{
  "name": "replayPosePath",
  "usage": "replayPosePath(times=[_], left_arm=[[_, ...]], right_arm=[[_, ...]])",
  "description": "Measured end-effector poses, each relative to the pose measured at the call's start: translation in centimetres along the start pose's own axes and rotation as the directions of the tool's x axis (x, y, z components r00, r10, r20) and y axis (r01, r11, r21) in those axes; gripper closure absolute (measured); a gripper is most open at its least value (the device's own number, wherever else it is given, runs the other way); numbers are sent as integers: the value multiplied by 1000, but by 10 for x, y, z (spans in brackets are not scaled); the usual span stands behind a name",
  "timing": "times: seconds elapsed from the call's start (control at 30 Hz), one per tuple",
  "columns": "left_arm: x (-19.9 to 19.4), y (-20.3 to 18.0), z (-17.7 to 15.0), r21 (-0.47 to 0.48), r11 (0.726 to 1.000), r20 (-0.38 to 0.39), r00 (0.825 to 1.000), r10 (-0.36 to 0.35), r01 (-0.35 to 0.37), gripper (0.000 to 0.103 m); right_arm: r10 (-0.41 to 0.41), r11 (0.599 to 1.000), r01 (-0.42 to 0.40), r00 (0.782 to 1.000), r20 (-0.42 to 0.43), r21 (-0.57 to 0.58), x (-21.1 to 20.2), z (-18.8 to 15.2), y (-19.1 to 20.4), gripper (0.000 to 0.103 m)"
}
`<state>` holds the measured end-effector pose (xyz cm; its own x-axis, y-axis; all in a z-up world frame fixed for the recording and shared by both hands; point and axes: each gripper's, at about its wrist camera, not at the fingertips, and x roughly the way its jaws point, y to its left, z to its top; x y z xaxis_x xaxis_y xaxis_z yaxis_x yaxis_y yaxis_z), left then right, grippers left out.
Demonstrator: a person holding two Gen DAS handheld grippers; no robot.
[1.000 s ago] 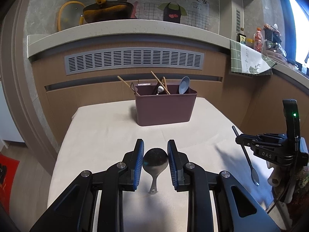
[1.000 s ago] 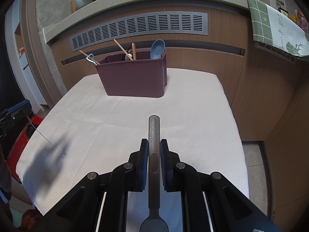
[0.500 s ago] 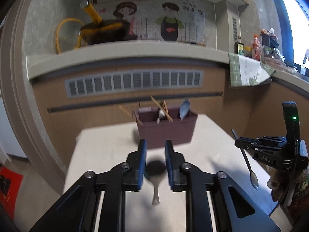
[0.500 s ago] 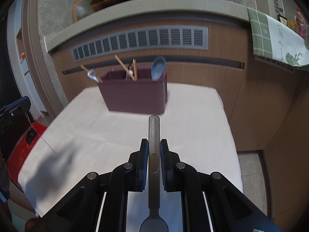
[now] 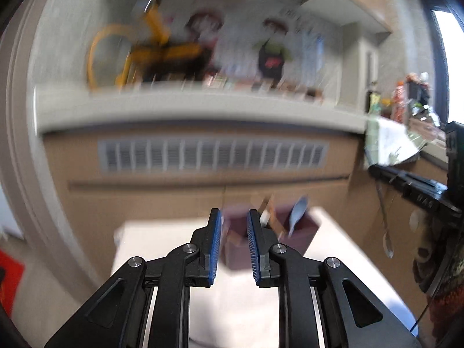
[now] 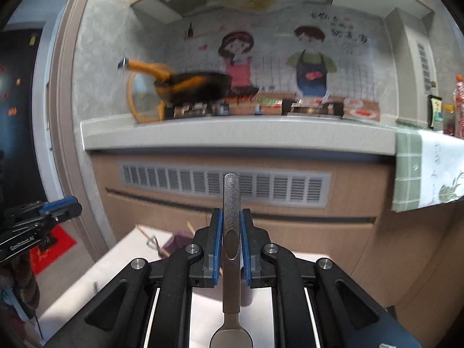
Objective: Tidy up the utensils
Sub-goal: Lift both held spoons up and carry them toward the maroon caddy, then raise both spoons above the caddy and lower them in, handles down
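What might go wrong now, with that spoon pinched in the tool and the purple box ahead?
1. The right gripper pinches the metal spoon only by its slim handle, and the bowl end hangs free. It could swivel or slip out.
2. The purple caddy already holds chopsticks and a blue spoon that stick up. The incoming spoon may catch on them or tip the caddy.
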<state>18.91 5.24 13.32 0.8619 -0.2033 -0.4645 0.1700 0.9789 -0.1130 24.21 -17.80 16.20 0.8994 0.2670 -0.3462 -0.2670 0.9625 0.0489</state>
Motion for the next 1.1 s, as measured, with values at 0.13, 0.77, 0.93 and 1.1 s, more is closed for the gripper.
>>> replayPosePath(times=[0.13, 0.77, 0.93, 1.1], left_arm=[[23, 41, -45, -127, 987, -167, 983, 78, -100, 69], [139, 57, -124, -332, 911, -480, 875, 61, -246, 65], [156, 22, -121, -137, 975, -476, 875, 90, -175, 59], [154, 7, -127, 15, 994, -465, 879, 105, -111, 52]], right_arm=[[-7, 1000, 8, 995, -98, 14, 28, -24, 1, 92], [-35, 998, 24, 972, -232, -50, 60, -87, 2, 92], [17, 999, -31, 945, -327, -39, 79, -100, -5, 90], [174, 966, -245, 850, -497, -81, 111, -125, 14, 83]])
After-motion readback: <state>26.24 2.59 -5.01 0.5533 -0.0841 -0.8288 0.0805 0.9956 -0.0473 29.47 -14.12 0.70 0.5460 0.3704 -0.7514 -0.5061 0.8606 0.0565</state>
